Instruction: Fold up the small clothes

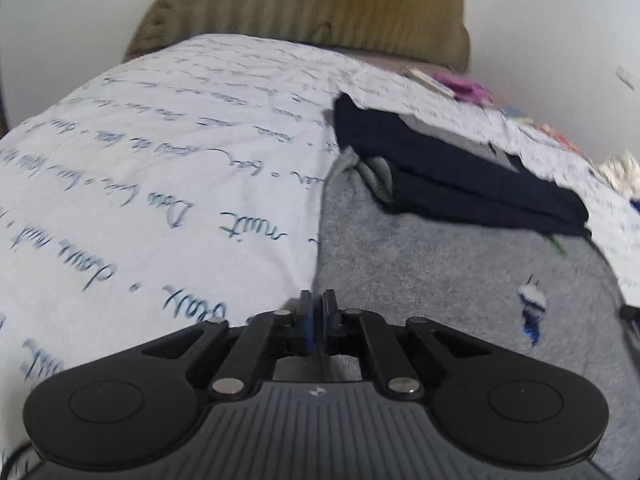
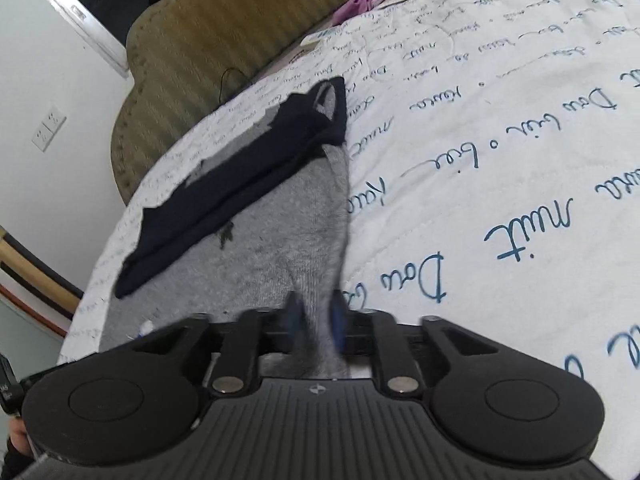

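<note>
A small grey garment (image 1: 440,264) with a navy sleeve (image 1: 460,176) folded across it lies on the white bedspread (image 1: 160,160). A small blue and white logo (image 1: 531,312) shows on its front. My left gripper (image 1: 319,312) is shut at the garment's left edge; whether cloth is between the fingers is hidden. My right gripper (image 2: 316,320) is closed on a raised fold of the grey garment (image 2: 280,216), with grey cloth running between its fingers. The navy sleeve (image 2: 240,176) lies just beyond it.
The bedspread (image 2: 500,140) bears blue handwriting print. An olive padded headboard (image 1: 320,4) stands behind, also in the right wrist view (image 2: 224,40). A purple cloth (image 1: 468,86) and small items lie at the far right. A white wall with an outlet (image 2: 49,129) is to the left.
</note>
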`<act>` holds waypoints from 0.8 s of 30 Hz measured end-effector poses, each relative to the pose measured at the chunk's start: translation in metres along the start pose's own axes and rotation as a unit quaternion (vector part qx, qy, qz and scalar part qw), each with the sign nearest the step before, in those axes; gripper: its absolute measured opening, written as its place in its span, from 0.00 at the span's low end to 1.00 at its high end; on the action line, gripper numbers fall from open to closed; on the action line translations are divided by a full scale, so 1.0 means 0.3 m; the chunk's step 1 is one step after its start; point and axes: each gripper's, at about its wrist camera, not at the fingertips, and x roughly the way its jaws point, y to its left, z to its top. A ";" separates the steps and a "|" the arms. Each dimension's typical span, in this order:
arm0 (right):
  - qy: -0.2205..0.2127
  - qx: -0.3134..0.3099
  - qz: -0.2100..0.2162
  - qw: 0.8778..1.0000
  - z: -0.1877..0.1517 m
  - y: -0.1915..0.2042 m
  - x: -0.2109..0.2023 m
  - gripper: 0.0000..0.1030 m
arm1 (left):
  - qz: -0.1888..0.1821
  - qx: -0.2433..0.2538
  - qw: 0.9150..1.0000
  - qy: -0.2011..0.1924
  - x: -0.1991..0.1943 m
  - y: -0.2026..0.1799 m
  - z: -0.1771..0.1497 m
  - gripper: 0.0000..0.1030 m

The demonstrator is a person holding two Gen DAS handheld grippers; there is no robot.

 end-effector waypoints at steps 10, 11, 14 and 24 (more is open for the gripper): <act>-0.006 -0.097 -0.048 0.994 -0.221 0.154 -0.206 0.58 | 0.124 0.143 0.979 -0.078 -0.311 -0.272 -0.349 0.92; -0.001 -0.104 -0.053 0.993 -0.240 0.159 -0.209 0.62 | 0.140 0.172 0.972 -0.075 -0.301 -0.297 -0.378 0.92; -0.003 -0.120 -0.063 0.991 -0.278 0.166 -0.214 0.65 | 0.173 0.206 0.962 -0.055 -0.276 -0.308 -0.414 0.92; 0.003 -0.066 -0.038 0.997 -0.288 0.092 -0.299 0.64 | 0.139 0.011 0.990 -0.004 -0.369 -0.049 -0.331 0.91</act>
